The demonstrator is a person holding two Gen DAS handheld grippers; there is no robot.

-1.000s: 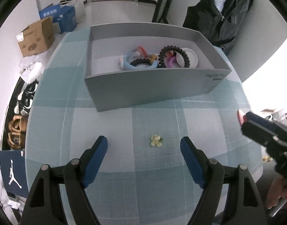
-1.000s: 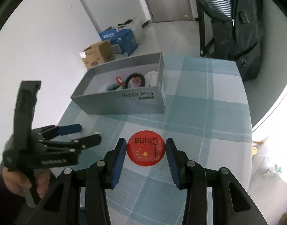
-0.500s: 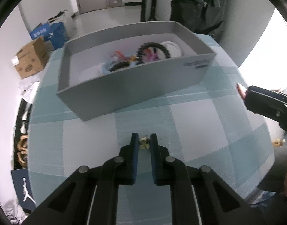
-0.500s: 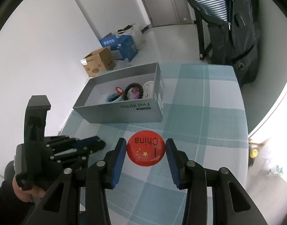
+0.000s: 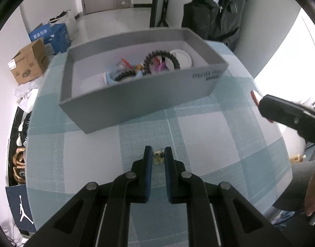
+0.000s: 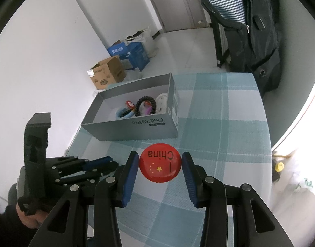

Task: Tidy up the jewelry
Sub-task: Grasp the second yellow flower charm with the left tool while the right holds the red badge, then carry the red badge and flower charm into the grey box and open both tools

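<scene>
A grey box (image 5: 141,105) stands on the checked tablecloth and holds bead bracelets, a blue ring and a white disc; it also shows in the right wrist view (image 6: 136,127). My left gripper (image 5: 158,158) is shut on a small yellow flower ornament (image 5: 158,156), held in front of the box's near wall. My right gripper (image 6: 160,165) is shut on a round red "China" badge (image 6: 160,165), above the cloth and short of the box. The right gripper shows at the right edge of the left wrist view (image 5: 285,115), and the left gripper at the lower left of the right wrist view (image 6: 81,168).
The table (image 6: 219,107) is round, covered in a teal and white checked cloth. Cardboard and blue boxes (image 6: 120,68) sit on the floor beyond the table. A dark jacket (image 6: 245,28) hangs at the far right. Shoes (image 5: 19,162) lie on the floor at left.
My left gripper has closed on the flower ornament and lifted slightly, tilting toward the box. My right gripper has stayed shut on the red badge and risen a little.
</scene>
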